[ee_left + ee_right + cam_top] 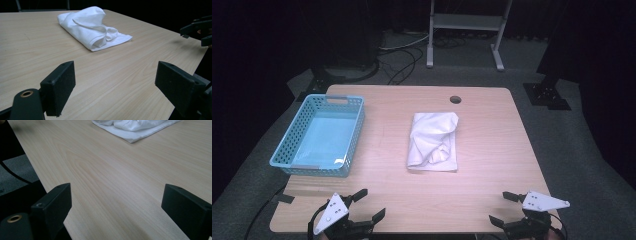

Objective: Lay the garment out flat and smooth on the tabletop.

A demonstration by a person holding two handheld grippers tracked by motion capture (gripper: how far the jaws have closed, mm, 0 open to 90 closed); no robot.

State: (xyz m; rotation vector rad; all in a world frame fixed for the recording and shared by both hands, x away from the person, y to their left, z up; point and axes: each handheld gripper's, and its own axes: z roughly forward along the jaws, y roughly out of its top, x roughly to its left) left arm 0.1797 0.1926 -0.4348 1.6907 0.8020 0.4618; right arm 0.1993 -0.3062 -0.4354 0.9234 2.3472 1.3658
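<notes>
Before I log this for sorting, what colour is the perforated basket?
Light blue; the basket shows best in the high view.

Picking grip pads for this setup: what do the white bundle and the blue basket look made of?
White bundle: seems soft woven cloth, matte, judging by its loose folds and creases. Blue basket: looks like moulded plastic, slightly glossy, with perforated grid walls and a smooth floor.

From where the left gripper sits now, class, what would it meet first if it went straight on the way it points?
Probably the folded white cloth. The left gripper, jaws open, looks across bare table towards it, with nothing between. Depth is hard to judge; it might pass the cloth's near corner.
</notes>
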